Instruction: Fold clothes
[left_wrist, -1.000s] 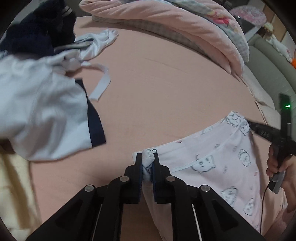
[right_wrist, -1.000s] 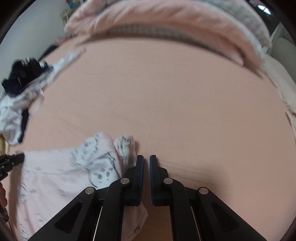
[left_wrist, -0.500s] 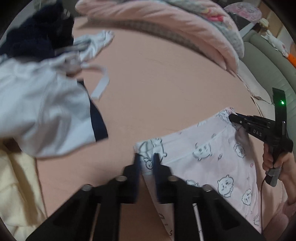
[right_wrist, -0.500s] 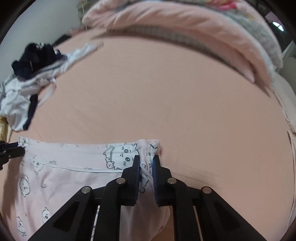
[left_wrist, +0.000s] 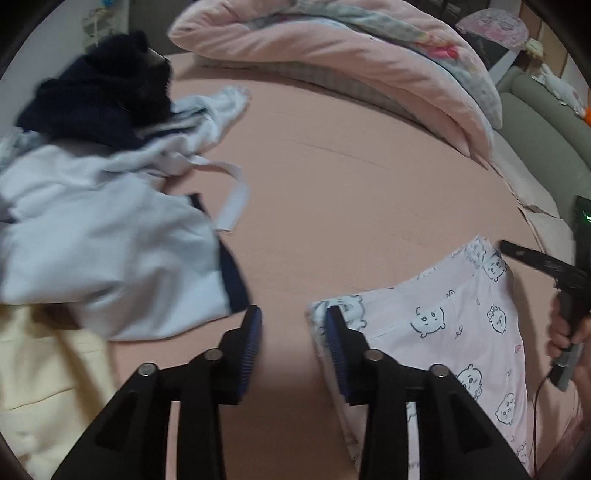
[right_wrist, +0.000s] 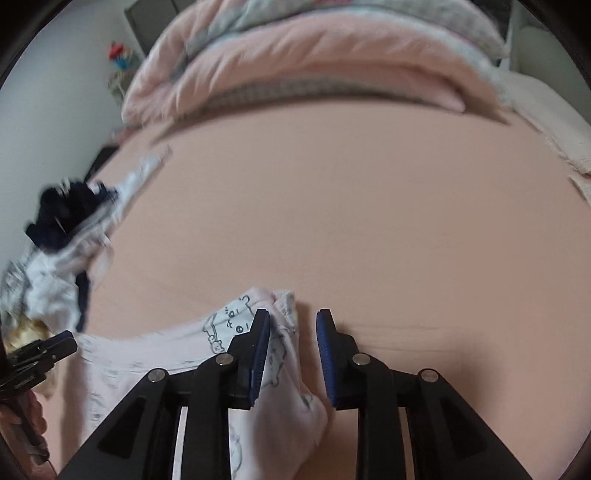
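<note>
A: Left wrist view?
B: The left tool (left_wrist: 291, 321) is spread, gripping nothing. The pink garment (left_wrist: 461, 332) lies flat on the bed (left_wrist: 351, 192), its corner at the right finger. A white and navy pile (left_wrist: 103, 236) sits to the left.
A: Right wrist view?
B: The right tool (right_wrist: 291, 328) is spread too; the garment's bunched corner (right_wrist: 284, 306) lies between its 2 fingers, ungripped.

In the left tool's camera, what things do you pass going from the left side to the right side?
Yellow cloth → white garment with navy trim → left tool → pink bear-print garment → right tool held in a hand.
</note>
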